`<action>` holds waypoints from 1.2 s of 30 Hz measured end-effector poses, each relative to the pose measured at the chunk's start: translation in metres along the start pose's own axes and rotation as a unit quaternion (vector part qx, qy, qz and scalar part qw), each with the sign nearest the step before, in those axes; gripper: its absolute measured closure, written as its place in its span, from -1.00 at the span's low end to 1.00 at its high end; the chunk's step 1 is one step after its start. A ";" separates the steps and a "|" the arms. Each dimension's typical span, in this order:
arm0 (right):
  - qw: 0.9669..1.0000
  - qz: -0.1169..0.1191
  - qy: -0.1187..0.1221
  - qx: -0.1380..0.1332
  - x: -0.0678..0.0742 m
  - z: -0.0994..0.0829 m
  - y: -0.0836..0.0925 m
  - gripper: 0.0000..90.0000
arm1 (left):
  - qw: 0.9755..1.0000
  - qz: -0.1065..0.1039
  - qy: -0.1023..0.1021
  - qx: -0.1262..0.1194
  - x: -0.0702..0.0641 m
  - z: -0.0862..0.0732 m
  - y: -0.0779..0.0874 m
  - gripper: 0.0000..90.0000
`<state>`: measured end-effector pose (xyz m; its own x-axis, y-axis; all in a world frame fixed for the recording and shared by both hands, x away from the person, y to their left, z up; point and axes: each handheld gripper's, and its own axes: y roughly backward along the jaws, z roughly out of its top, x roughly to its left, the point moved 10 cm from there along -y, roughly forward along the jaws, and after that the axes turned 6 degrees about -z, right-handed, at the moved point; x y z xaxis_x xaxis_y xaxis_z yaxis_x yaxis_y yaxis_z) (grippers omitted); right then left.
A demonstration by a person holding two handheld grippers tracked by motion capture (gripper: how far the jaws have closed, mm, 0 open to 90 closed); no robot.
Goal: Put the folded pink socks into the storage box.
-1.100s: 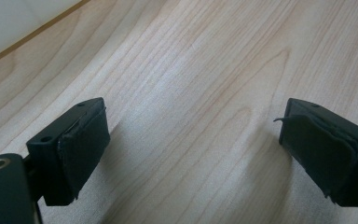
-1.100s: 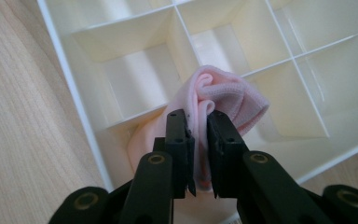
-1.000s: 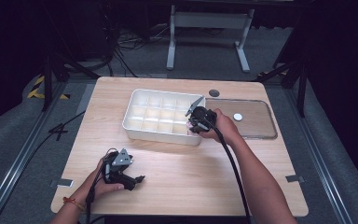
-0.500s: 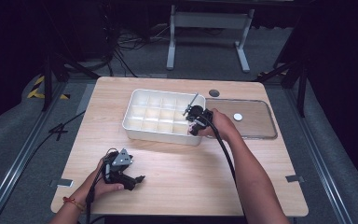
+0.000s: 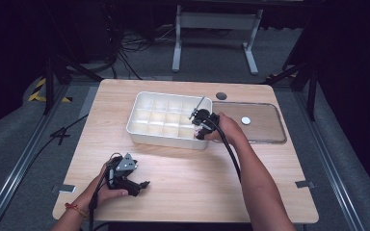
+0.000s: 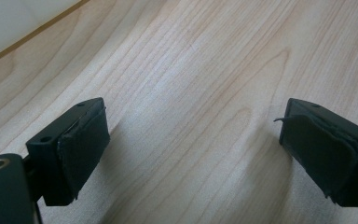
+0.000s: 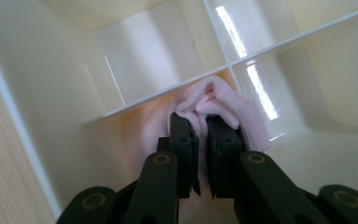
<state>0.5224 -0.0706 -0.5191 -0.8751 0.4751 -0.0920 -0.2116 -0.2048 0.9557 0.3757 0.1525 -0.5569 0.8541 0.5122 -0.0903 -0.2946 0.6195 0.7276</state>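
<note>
The left tongs point(image 5: 142, 185) rest low on the pale wooden desk point(image 5: 188, 178), near its front edge, their jaws spread wide with only bare wood grain between the black pads point(image 6: 81, 144). Well beyond them and to their right stands the white plastic tray of square compartments point(image 5: 166, 139). The right tongs point(image 7: 204, 140) reach down into a compartment at that tray's near right corner, jaws pinched nearly together on a soft pink knitted cloth point(image 7: 223, 105), which bunches up just past the tips against a thin divider wall. Farther right of those tongs lies a clear flat plastic lid point(image 5: 265, 132) carrying a small white round disc point(image 5: 245, 120).
</note>
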 end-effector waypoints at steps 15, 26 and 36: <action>1.000 -0.006 0.002 -0.012 0.000 -0.001 0.001 0.82 | 1.000 -0.002 -0.001 0.000 0.000 0.000 0.000 -0.82; 0.999 0.010 -0.005 -0.034 0.002 -0.001 0.013 0.65 | 1.000 -0.001 -0.002 0.001 0.000 0.000 0.000 -0.82; 0.998 0.006 -0.016 -0.065 -0.001 0.000 0.026 0.62 | 1.000 -0.001 -0.001 -0.001 0.000 0.000 0.000 -0.82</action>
<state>0.5175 -0.0765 -0.4945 -0.8635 0.4995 -0.0704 -0.2581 -0.3177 0.9124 0.3759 0.1521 -0.5567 0.8554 0.5101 -0.0901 -0.2941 0.6213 0.7263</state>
